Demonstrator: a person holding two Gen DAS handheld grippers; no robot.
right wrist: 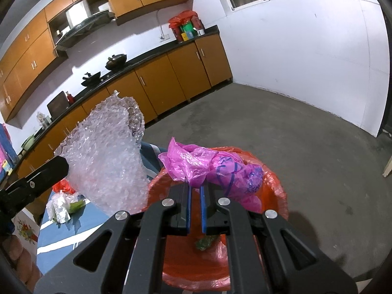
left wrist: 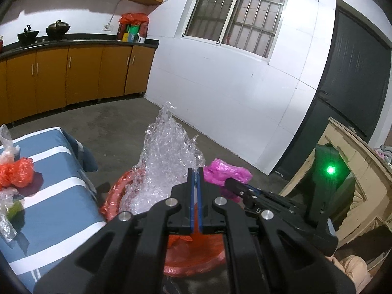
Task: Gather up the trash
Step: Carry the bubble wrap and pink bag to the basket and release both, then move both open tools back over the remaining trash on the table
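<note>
My left gripper (left wrist: 195,171) is shut on a sheet of clear bubble wrap (left wrist: 166,156) and holds it upright over the red-lined trash bin (left wrist: 196,259). My right gripper (right wrist: 195,185) is shut on a crumpled pink plastic bag (right wrist: 215,169), held over the same bin (right wrist: 274,191). The bubble wrap (right wrist: 110,156) and the left gripper's fingers (right wrist: 49,171) show at the left of the right wrist view. The pink bag (left wrist: 225,171) and the right gripper's fingers (left wrist: 235,186) show right of my left fingers. A green scrap (right wrist: 205,242) lies inside the bin.
A blue table with white stripes (left wrist: 54,210) stands left of the bin, with an orange-red bag (left wrist: 17,174), clear plastic and a green item (left wrist: 14,210) on it. Foil and green trash (right wrist: 66,205) lie on it too. Kitchen cabinets (left wrist: 73,78) stand behind, a cream cabinet (left wrist: 362,183) at the right.
</note>
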